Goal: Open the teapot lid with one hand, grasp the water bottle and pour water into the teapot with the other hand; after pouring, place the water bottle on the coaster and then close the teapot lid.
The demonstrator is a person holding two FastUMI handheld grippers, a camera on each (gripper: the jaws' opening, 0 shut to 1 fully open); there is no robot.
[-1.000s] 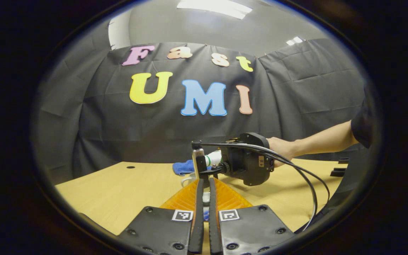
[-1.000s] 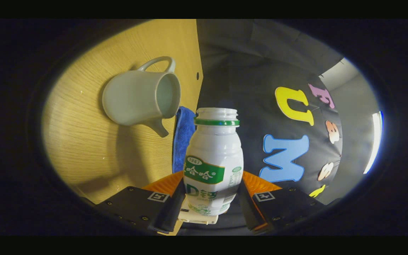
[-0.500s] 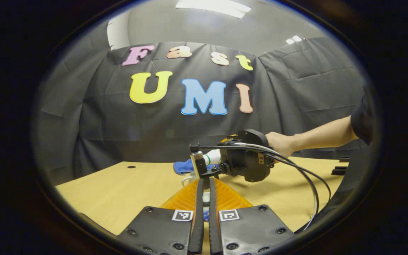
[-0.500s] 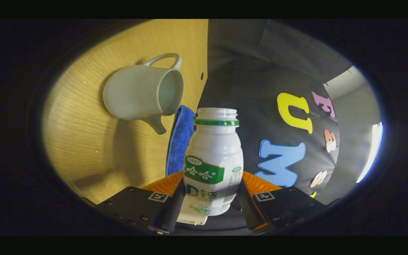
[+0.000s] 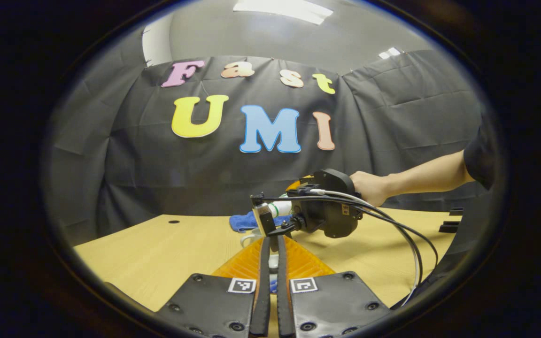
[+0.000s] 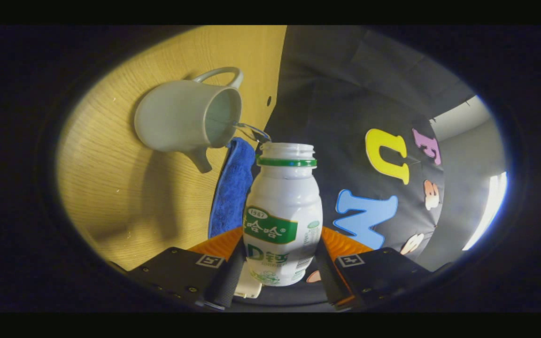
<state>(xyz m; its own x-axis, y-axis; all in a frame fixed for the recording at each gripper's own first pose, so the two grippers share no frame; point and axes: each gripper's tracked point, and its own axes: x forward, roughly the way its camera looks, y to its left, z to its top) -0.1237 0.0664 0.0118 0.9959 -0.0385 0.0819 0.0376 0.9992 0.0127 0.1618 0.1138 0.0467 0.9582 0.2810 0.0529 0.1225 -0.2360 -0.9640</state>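
Right gripper view: the right gripper clamps a white water bottle, its green label printed "1987", tipped toward the open teapot, water streaming in. The left gripper looks pinched nearly closed; what it grips is unclear.

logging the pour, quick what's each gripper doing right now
Left gripper: tongs nearly together on something small and white, likely the teapot lid; hard to tell.
Right gripper: shut on the water bottle, pouring into the teapot.

Ceiling panel lights the booth dimly; teapot casts a soft shadow on the worktop; edges bend strongly.
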